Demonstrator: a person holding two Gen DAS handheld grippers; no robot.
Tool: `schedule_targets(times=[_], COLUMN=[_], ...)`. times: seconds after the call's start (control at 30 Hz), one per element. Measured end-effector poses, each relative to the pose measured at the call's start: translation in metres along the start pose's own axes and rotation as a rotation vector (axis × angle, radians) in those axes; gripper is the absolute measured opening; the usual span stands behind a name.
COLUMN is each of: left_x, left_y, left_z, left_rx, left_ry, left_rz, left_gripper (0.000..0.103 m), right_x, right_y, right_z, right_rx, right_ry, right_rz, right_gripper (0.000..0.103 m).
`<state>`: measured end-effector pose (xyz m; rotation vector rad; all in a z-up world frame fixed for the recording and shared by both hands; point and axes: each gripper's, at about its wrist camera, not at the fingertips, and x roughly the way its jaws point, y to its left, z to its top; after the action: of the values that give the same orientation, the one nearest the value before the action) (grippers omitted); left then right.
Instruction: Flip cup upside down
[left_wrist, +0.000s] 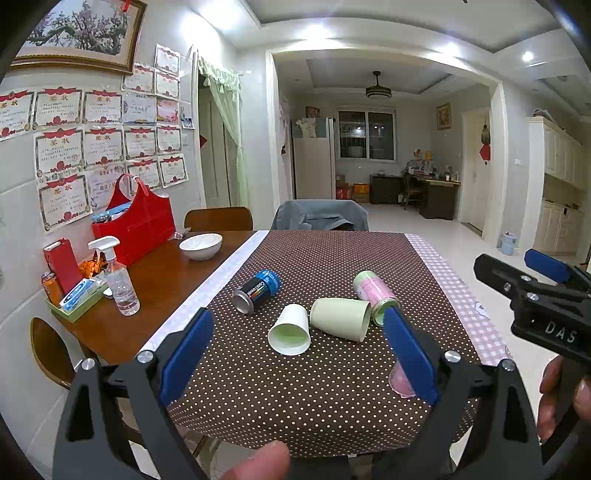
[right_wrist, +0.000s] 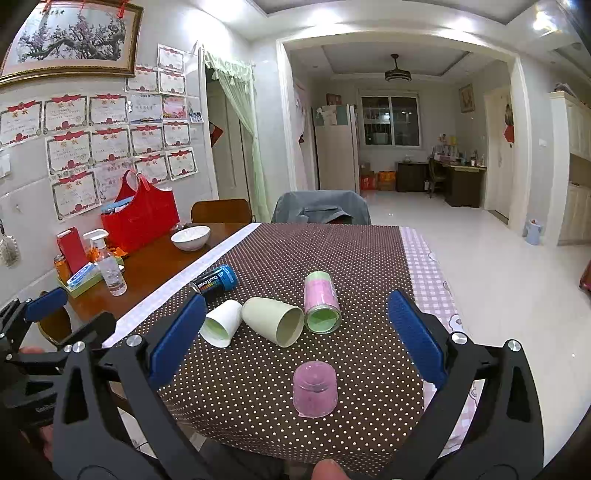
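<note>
Looks mostly done: the pink cup (right_wrist: 315, 393) sits mouth-down just ahead of my right gripper (right_wrist: 295, 332), between its wide-apart fingers. My left gripper (left_wrist: 295, 354) is spread open too, holding nothing. Just backing away left, I think.

Translucent pink cup (right_wrist: 315, 388) upside down, mouth on the dotted cloth, near the table's front edge.

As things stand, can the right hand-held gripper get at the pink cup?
Probably yes. The right hand-held gripper is open, and the pink cup stands rim-down on the dotted cloth straight ahead between its fingers, apart from the other cups, with nothing in between.
</note>
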<state>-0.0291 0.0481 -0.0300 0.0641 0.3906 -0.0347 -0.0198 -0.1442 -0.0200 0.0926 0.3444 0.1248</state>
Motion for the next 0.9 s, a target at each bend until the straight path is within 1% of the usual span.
schedule_targets(times=[0.3,0.9], left_x=[-0.0033,-0.0069], left_y=[0.0016,-0.0004], left_z=[0.0004,0.0014], left_rx=[-0.008,-0.016], left_ry=[-0.002,-0.006], left_rz=[0.003,0.018], left_gripper=[0.092,0.092], right_x=[-0.0047,-0.0043], right_y=[0.0045,0.0051], right_z=[0.0005,0.0], right_rx=[-0.004,0.008], right_ry=[-0.013,-0.01], right_rz=[0.002,0.002], right_gripper=[0.097,0.097])
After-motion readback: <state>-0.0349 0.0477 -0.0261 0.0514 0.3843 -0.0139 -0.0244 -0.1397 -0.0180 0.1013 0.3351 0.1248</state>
